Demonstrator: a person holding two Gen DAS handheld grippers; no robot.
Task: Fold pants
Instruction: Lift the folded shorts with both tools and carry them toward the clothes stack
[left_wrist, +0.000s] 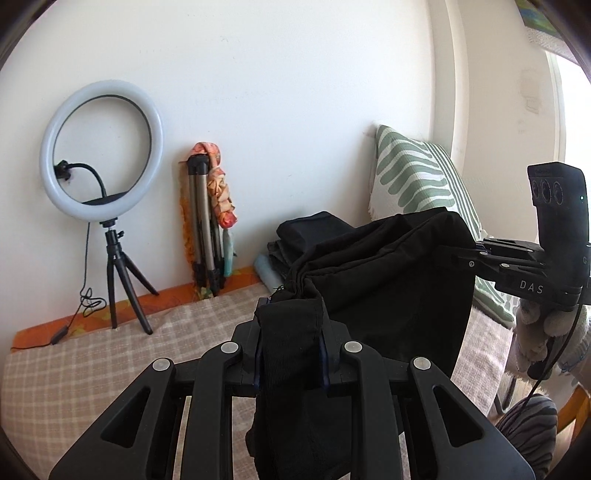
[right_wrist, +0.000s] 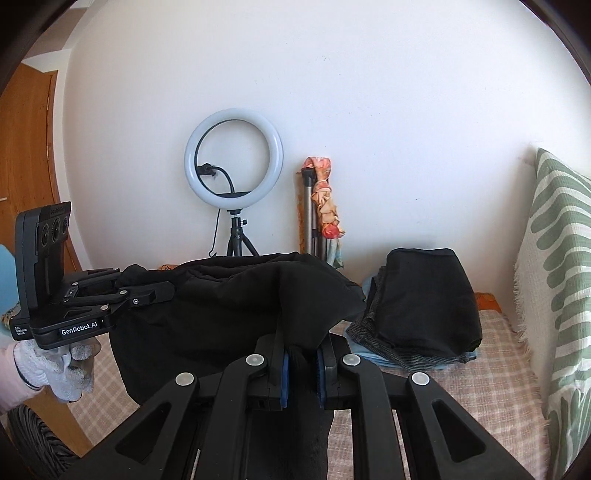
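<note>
Black pants (left_wrist: 388, 280) hang in the air between my two grippers, above a checked beige bed cover (left_wrist: 74, 373). My left gripper (left_wrist: 290, 332) is shut on one end of the pants' top edge, and the cloth drapes down between its fingers. My right gripper (right_wrist: 301, 350) is shut on the other end of the pants (right_wrist: 221, 306). In the left wrist view the right gripper (left_wrist: 465, 254) shows at the right, clamped on the cloth. In the right wrist view the left gripper (right_wrist: 162, 291) shows at the left, also clamped on it.
A stack of folded dark clothes (right_wrist: 421, 306) lies on the bed cover (right_wrist: 498, 369) near the wall. A green-striped pillow (right_wrist: 561, 277) leans at the right. A ring light on a tripod (left_wrist: 101, 147) and a folded tripod with a scarf (left_wrist: 207, 221) stand by the wall.
</note>
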